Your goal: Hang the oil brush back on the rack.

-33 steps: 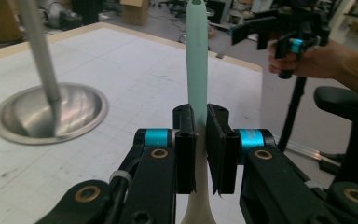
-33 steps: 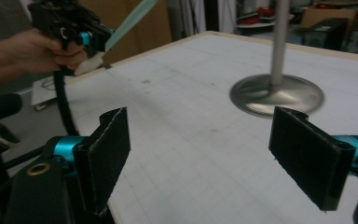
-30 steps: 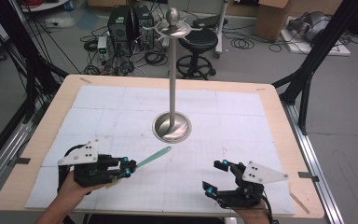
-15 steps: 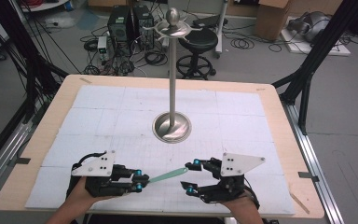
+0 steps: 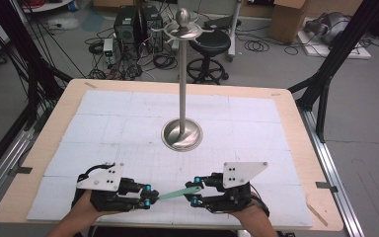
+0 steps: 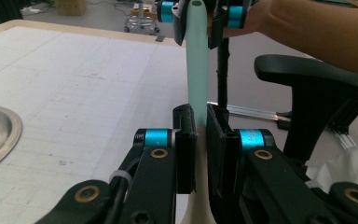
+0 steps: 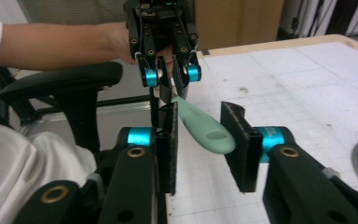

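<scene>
A mint-green utensil [image 5: 177, 193] with a long flat handle hangs just above the white mat near the table's front edge. My left gripper [image 5: 147, 196] is shut on its lower part; the left gripper view has the black pads pressed on both sides of the utensil [image 6: 196, 60]. My right gripper [image 5: 195, 191] faces it from the right. Its jaws have just been closing around the rounded handle end [image 7: 207, 133], which lies between them with a gap still beside the pads. The left gripper [image 7: 170, 79] holds the far end in the right gripper view.
A tall metal stand [image 5: 182, 89] with a round base [image 5: 181, 136] and hooks on top rises from the middle of the mat. The wooden table edge [image 5: 296, 128] runs around the white mat. A black office chair [image 6: 317, 84] sits beside the person.
My right gripper has moved left toward the utensil and its jaws have narrowed around the handle end. The left gripper keeps its grip, with the utensil now pointing more to the right.
</scene>
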The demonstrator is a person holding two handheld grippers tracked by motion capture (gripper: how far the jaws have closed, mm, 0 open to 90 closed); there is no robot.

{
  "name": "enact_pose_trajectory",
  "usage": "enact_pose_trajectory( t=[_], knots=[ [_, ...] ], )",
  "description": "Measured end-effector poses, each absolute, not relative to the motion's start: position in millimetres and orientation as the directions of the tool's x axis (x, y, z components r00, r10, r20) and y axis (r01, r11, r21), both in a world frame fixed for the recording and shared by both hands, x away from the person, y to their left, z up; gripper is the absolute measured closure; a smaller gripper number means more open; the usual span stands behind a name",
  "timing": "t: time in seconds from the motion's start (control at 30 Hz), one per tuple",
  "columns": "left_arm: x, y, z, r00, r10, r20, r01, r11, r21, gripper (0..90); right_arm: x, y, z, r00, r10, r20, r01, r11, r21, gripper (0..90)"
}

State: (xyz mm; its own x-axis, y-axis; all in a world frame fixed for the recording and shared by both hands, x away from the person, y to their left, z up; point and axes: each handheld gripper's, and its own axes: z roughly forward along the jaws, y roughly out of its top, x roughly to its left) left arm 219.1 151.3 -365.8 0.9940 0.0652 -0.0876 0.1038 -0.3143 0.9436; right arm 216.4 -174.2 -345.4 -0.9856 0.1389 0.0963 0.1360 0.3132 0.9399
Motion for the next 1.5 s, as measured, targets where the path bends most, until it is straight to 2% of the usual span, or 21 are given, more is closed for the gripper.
enact_pose_trajectory(
  t=[0.2, 0.33, 0.47, 0.5, 0.53, 0.57, 0.7, 0.77, 0.8, 0.83, 0.97, 1.07, 1.33, 1.43, 1.5],
  knots=[
    [218.8, 149.8, -367.1, 0.995, 0.042, -0.085, 0.094, -0.326, 0.941, 81.6, 215.4, -174.9, -345.5, -0.99, 0.091, 0.105, 0.129, 0.322, 0.938, 74.1],
    [218.4, 149.1, -367.8, 0.996, 0.037, -0.079, 0.087, -0.326, 0.941, 81.5, 215.0, -175.2, -344.9, -0.987, 0.08, 0.141, 0.159, 0.318, 0.934, 75.1],
    [218.4, 148.4, -370.1, 0.993, 0.04, -0.111, 0.118, -0.324, 0.939, 80.4, 215.0, -174.1, -343.7, -0.981, 0.088, 0.171, 0.19, 0.315, 0.93, 75.4],
    [218.5, 148.3, -370.5, 0.992, 0.05, -0.118, 0.128, -0.333, 0.934, 71.8, 214.9, -172.9, -343.0, -0.979, 0.101, 0.177, 0.2, 0.315, 0.928, 75.5],
    [218.5, 148.0, -370.4, 0.99, 0.065, -0.125, 0.14, -0.339, 0.931, 71.8, 214.9, -172.9, -343.0, -0.979, 0.101, 0.177, 0.2, 0.315, 0.928, 75.5],
    [218.3, 147.9, -369.8, 0.988, 0.088, -0.131, 0.153, -0.345, 0.926, 60.2, 216.0, -173.2, -342.5, -0.977, 0.106, 0.183, 0.207, 0.307, 0.929, 75.5],
    [214.3, 148.2, -367.0, 0.979, 0.196, -0.05, 0.123, -0.38, 0.917, 54.6, 217.8, -175.1, -340.8, -0.967, 0.15, 0.204, 0.24, 0.286, 0.928, 75.5],
    [210.6, 145.5, -363.6, 0.962, 0.268, 0.049, 0.074, -0.428, 0.901, 51.8, 219.9, -174.7, -339.9, -0.948, 0.215, 0.236, 0.294, 0.295, 0.909, 75.4],
    [210.6, 145.5, -363.6, 0.962, 0.268, 0.049, 0.074, -0.428, 0.901, 51.3, 220.5, -174.4, -340.0, -0.941, 0.227, 0.251, 0.312, 0.295, 0.903, 75.4],
    [209.1, 142.2, -361.1, 0.953, 0.285, 0.098, 0.044, -0.453, 0.89, 51.2, 222.0, -174.3, -340.5, -0.931, 0.248, 0.267, 0.334, 0.287, 0.898, 75.3],
    [209.9, 133.9, -360.0, 0.946, 0.298, 0.129, 0.032, -0.482, 0.876, 52.1, 226.4, -176.2, -341.4, -0.895, 0.297, 0.333, 0.409, 0.248, 0.878, 75.3],
    [213.9, 127.6, -360.9, 0.942, 0.306, 0.137, 0.036, -0.498, 0.866, 53.3, 227.4, -176.5, -341.7, -0.887, 0.309, 0.344, 0.423, 0.243, 0.873, 75.3],
    [216.0, 110.7, -364.5, 0.941, 0.286, 0.182, 0.01, -0.56, 0.828, 67.1, 226.4, -176.5, -339.0, -0.841, 0.346, 0.415, 0.502, 0.216, 0.837, 75.3],
    [214.4, 105.8, -366.9, 0.941, 0.278, 0.195, -0.001, -0.572, 0.82, 69.4, 226.9, -176.1, -337.6, -0.827, 0.358, 0.433, 0.521, 0.201, 0.829, 75.3],
    [213.3, 103.7, -368.0, 0.938, 0.276, 0.208, -0.011, -0.579, 0.816, 76.9, 227.5, -175.9, -336.4, -0.814, 0.371, 0.447, 0.541, 0.202, 0.817, 75.4]
  ],
)
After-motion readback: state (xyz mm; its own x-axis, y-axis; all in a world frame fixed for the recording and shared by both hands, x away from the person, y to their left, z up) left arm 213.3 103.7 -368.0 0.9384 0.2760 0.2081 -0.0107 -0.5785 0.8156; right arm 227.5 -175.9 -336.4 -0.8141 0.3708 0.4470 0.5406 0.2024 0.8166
